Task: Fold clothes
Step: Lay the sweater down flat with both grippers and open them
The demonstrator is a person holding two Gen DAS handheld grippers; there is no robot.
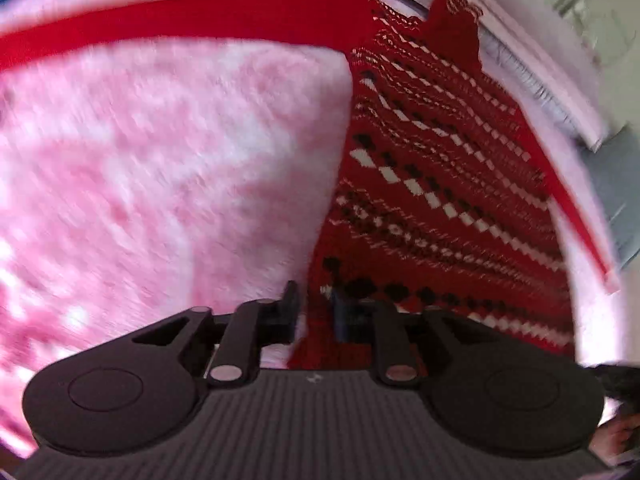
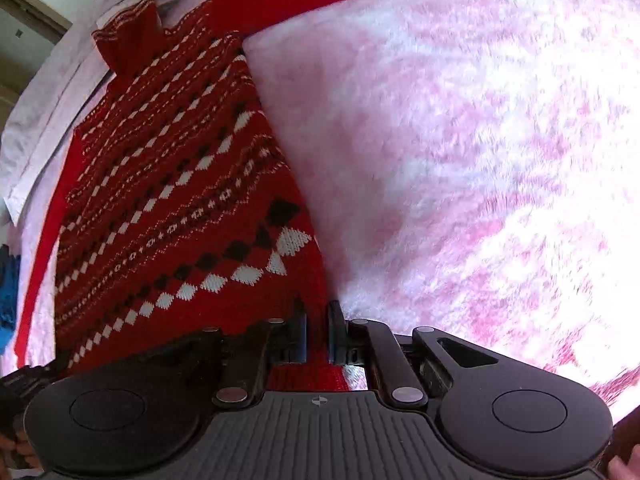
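A red knit sweater (image 1: 440, 184) with white and black diamond bands lies spread on a fluffy pink blanket (image 1: 160, 160). Its collar points away and its sleeves stretch out sideways. My left gripper (image 1: 314, 308) is shut on the sweater's bottom hem at the left corner. In the right wrist view the sweater (image 2: 168, 208) fills the left half, over the pink blanket (image 2: 460, 140). My right gripper (image 2: 318, 328) is shut on the hem at the sweater's right corner. Both views are motion-blurred.
A white sheet or pillow edge (image 2: 48, 92) lies beyond the collar. A wall and doorway (image 2: 24, 20) show at the far left of the right wrist view. Something blue (image 2: 8, 300) sits at the left edge.
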